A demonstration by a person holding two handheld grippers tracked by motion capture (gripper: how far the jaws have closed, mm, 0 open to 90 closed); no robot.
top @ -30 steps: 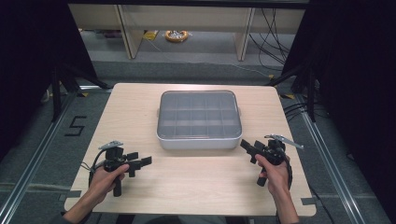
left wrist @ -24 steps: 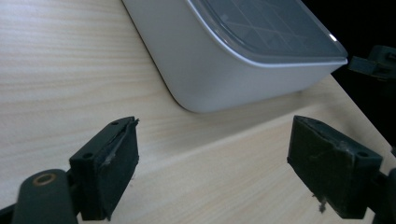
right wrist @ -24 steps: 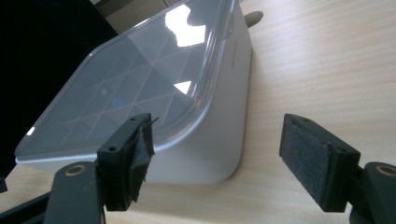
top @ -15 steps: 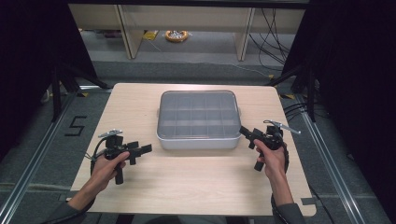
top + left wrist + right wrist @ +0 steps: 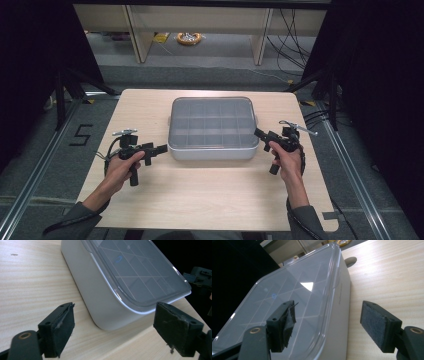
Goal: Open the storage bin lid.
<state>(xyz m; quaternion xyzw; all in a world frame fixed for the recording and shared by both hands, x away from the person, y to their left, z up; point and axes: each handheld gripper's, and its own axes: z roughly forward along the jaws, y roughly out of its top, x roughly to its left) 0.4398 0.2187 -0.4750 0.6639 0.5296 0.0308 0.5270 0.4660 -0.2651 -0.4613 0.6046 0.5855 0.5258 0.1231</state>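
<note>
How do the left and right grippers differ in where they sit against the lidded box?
The left gripper sits at the divided box's near-left corner, its jaws framing that corner low down. The right gripper sits at the box's right side, its jaws straddling the clear lid's edge. Both are open, gripping nothing.

A grey box sits flat in the middle of the wooden table. Its clear lid is on. Inside are rows of little square spaces, maybe empty; the lid blurs them.
</note>
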